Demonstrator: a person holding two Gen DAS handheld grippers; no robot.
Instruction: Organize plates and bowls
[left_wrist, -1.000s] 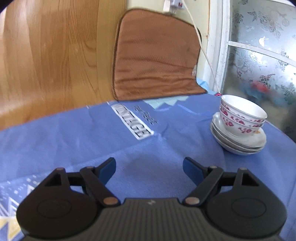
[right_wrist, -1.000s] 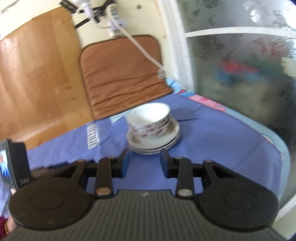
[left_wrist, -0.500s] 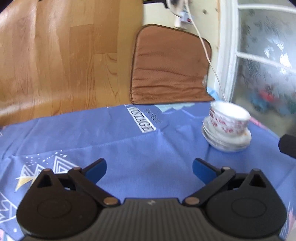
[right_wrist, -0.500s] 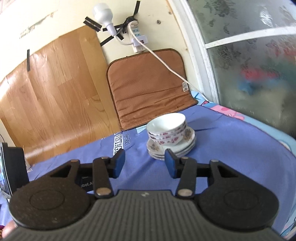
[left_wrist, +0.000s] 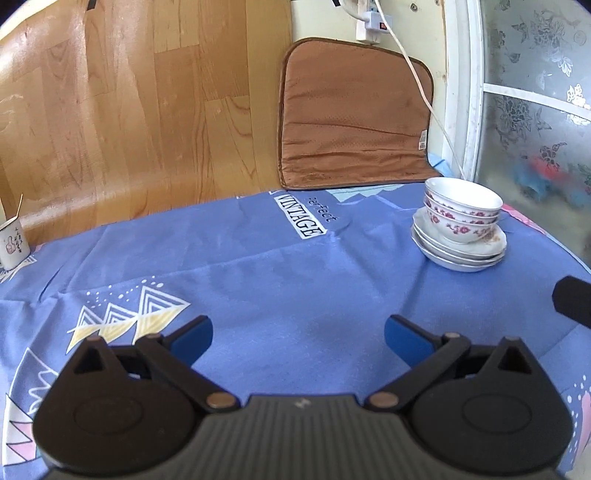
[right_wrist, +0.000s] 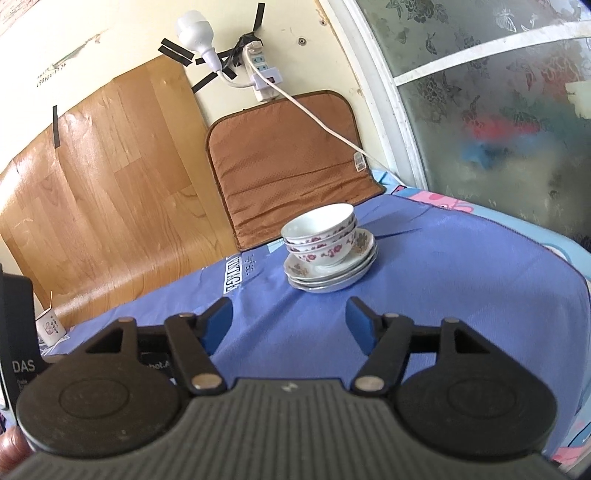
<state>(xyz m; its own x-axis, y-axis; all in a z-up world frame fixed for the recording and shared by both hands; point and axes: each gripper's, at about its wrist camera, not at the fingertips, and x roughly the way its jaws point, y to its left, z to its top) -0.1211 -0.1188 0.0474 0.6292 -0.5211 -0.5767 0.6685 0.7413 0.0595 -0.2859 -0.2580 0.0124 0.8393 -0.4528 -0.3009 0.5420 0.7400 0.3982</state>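
Ahead of me, on the blue cloth (left_wrist: 258, 273), three white bowls (left_wrist: 461, 210) with dark red flower sprays under their rims sit nested one inside another, upright, mouths open and empty as far as I see. They rest on a stack of shallow white plates (left_wrist: 458, 254) with wavy, flower-printed edges; I count about three, though the lowest rims blur together. The bowls (right_wrist: 321, 236) stand a little off centre on the plates (right_wrist: 332, 273). The whole pile stands at the far side of the cloth, near the brown cushion (right_wrist: 288, 162).
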